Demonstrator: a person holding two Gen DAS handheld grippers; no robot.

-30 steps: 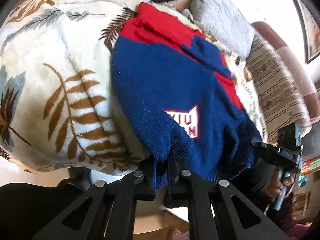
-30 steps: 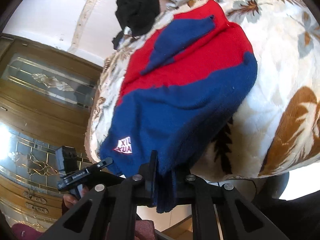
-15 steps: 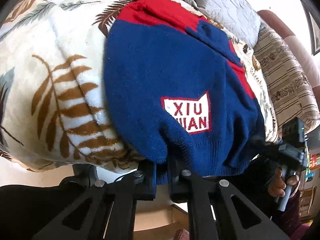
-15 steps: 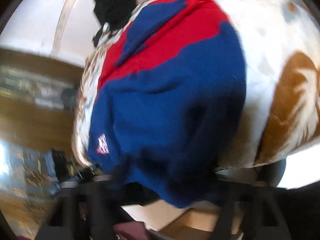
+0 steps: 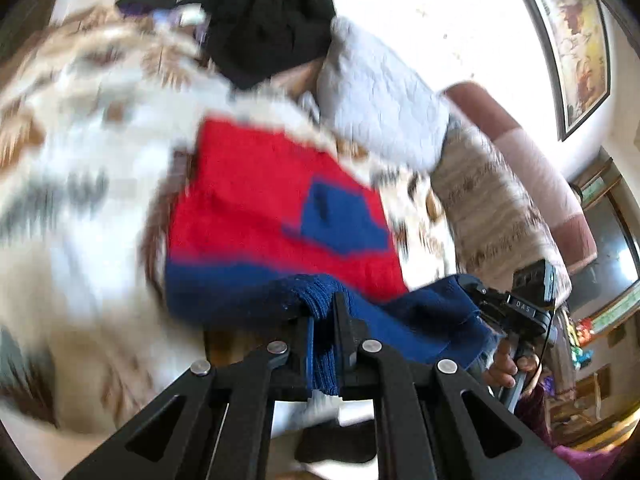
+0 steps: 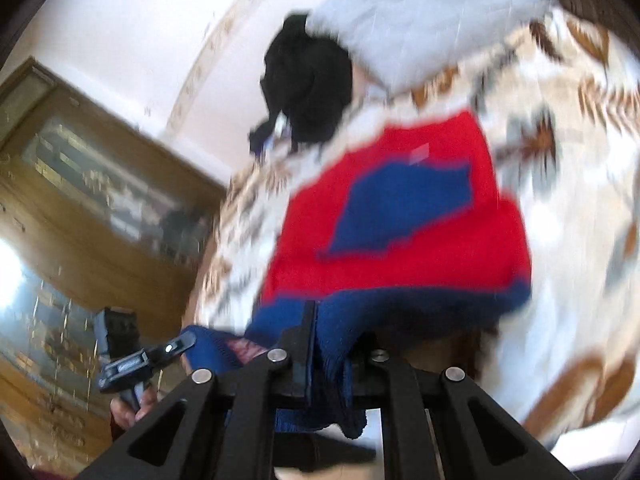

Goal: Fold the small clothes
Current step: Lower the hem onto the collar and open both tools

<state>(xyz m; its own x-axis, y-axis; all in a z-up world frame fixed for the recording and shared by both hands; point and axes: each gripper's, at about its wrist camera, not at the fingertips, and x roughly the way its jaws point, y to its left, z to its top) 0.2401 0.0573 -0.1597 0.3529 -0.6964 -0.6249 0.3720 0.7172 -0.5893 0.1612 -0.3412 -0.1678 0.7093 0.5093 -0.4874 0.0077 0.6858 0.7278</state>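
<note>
My left gripper (image 5: 322, 320) has its jaws clamped on the ribbed navy hem of the small red-and-blue knitted sweater (image 5: 272, 208), and my right gripper (image 6: 324, 344) pinches the same hem at its other corner. The hem hangs lifted between them, while the red upper half with its blue patch lies flat on the cream fleece blanket with brown leaf print (image 5: 88, 168) covering the bed. Beyond the sweater sit a pile of black clothing (image 5: 272, 28) and a pale grey quilted pillow (image 5: 384, 96). The left view is blurred, yet it shows my right hand (image 5: 508, 364) on its handle.
</note>
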